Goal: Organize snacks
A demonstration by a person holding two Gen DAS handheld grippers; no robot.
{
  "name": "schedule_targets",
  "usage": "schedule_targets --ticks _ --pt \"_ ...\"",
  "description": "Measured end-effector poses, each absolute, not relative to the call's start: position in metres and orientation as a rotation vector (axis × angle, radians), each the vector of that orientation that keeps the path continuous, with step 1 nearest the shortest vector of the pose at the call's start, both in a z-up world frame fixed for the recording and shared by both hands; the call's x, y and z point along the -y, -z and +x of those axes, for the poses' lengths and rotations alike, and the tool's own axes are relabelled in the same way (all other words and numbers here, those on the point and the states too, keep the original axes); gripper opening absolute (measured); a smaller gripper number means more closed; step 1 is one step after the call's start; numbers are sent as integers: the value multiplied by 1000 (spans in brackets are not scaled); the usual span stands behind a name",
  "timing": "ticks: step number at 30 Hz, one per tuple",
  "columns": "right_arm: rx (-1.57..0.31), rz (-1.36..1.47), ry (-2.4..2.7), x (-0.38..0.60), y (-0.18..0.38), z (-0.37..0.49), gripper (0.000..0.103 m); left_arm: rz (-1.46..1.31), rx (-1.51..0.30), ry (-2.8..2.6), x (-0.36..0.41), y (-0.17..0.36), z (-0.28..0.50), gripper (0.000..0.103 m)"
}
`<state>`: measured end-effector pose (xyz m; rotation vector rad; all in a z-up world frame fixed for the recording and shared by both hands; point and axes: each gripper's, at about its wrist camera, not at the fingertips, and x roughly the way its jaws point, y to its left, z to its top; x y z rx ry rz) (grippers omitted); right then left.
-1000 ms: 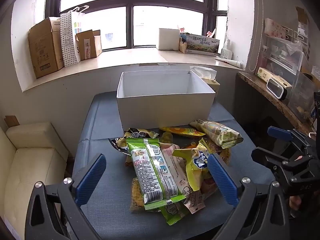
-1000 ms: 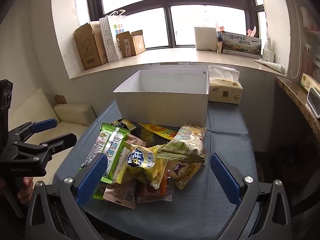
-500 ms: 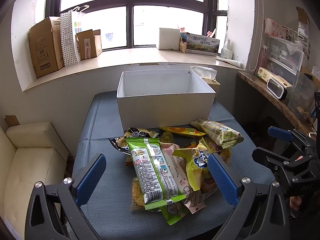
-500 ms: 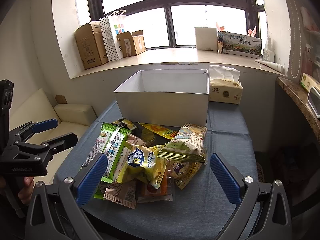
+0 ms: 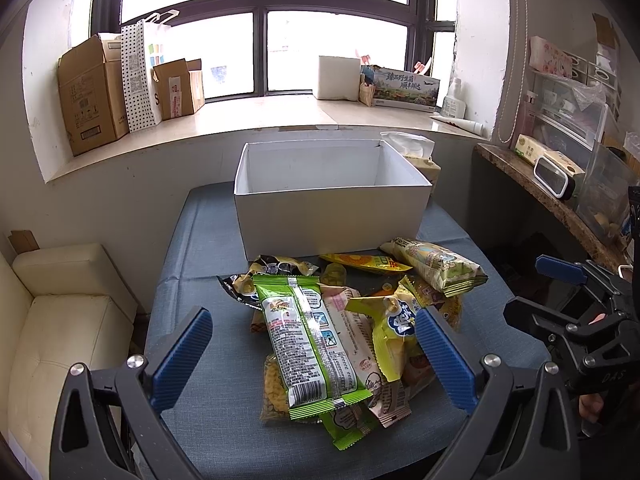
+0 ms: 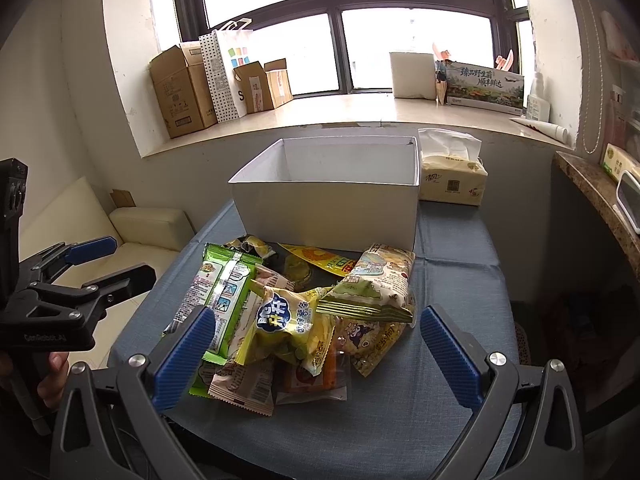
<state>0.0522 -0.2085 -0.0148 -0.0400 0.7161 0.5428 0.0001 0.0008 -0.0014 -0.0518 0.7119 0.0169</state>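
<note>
A pile of snack packets lies on the blue-grey table (image 5: 208,360) in front of an empty white box (image 5: 332,216), also in the right wrist view (image 6: 328,216). On top are a long green packet (image 5: 304,340), a yellow packet (image 6: 292,324) and a pale green packet (image 6: 376,284). My left gripper (image 5: 312,356) is open and empty, hovering over the near side of the pile. My right gripper (image 6: 316,356) is open and empty, also above the pile's near edge. Each gripper shows at the edge of the other's view.
A tissue pack (image 6: 452,180) stands right of the box. Cardboard boxes (image 5: 92,92) and a paper bag line the windowsill. A cream sofa (image 5: 56,320) sits left of the table. A shelf with containers (image 5: 560,160) runs along the right.
</note>
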Motion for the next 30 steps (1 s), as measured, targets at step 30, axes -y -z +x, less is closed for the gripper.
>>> schedule_targets --ticks 30 --pt "-723 -35 -548 210 16 55 103 -50 -710 -22 -2 1 2 103"
